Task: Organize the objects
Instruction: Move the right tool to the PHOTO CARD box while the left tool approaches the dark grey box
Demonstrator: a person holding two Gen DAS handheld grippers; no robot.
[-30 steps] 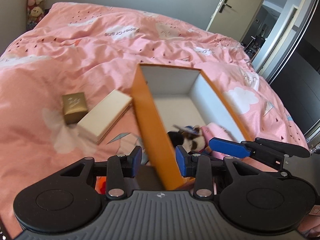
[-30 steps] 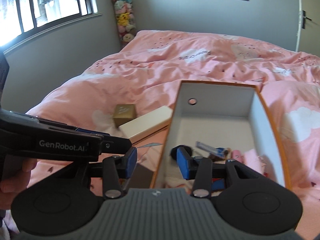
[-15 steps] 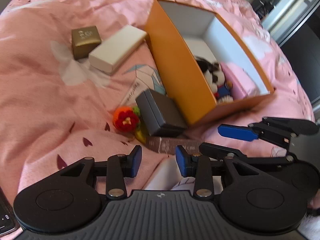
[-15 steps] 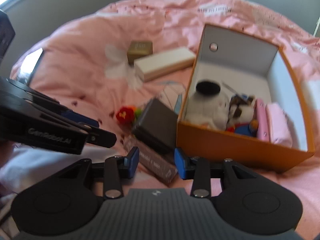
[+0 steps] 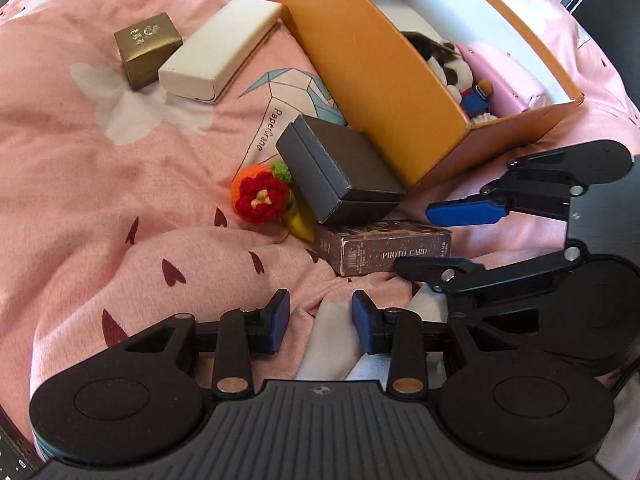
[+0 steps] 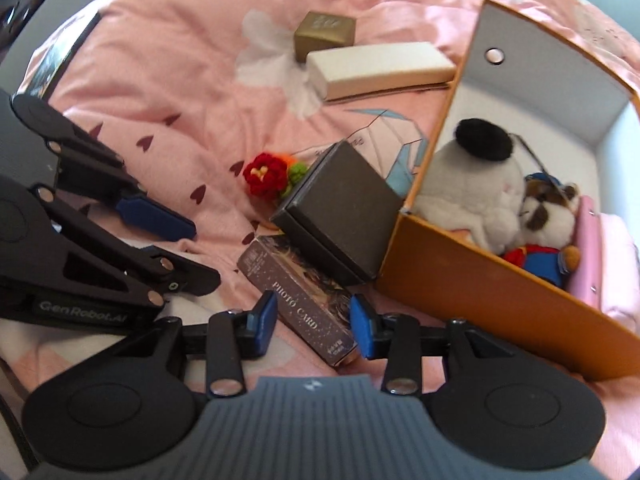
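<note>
An orange box [image 5: 380, 64] [image 6: 480, 292] with a white inside lies on the pink bed and holds plush toys [image 6: 472, 192]. A grey box [image 5: 340, 168] [image 6: 340, 208] leans against its side, over a brown "PHOTO CARD" box [image 5: 380, 252] [image 6: 300, 296]. A red crochet flower [image 5: 260, 196] [image 6: 266, 174] lies beside them. My right gripper [image 6: 313, 320] [image 5: 412, 240] points down, open, its pads either side of the photo card box without pressing on it. My left gripper [image 5: 320, 320] [image 6: 206, 254] hangs open over bare bedding, nothing between its fingers.
Farther back lie a gold box [image 5: 146, 48] [image 6: 326, 34] and a long white case [image 5: 220, 44] [image 6: 380, 64]. White cloth [image 5: 332, 344] shows below the left gripper. A dark flat device [image 6: 60, 52] lies at the bed's left edge.
Both grippers have sunk and tipped down toward the bed. The grey box, flower and photo card box came into view, and the photo card box now sits between the right fingers.
</note>
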